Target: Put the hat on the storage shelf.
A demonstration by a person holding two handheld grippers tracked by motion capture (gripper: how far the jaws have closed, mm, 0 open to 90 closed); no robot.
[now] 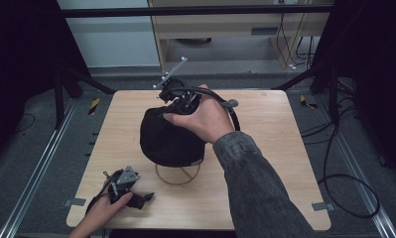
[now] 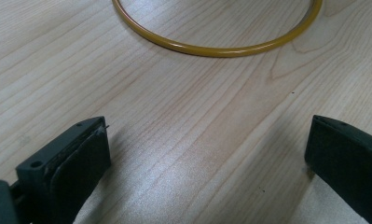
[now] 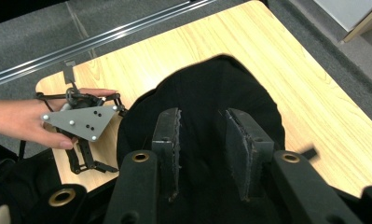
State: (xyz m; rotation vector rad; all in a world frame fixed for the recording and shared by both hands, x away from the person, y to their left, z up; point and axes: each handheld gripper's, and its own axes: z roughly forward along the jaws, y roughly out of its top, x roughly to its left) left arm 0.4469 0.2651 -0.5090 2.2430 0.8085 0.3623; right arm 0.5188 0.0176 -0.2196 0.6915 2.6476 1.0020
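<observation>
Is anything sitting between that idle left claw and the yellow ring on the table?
Nothing visible does. The left gripper rests on the table with its jaws wide apart, and only bare wood lies between them and the yellow ring.

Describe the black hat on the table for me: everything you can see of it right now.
The black hat is a soft, matte, domed piece that looks like cloth, with no visible markings. It sits on a yellow ring stand near the middle of the wooden table, its lower edge hanging over the ring. The right gripper is over its crown, pads slightly apart with the dark cloth right between them; whether they press it is unclear. The left gripper rests apart, near the table's front left.
</observation>
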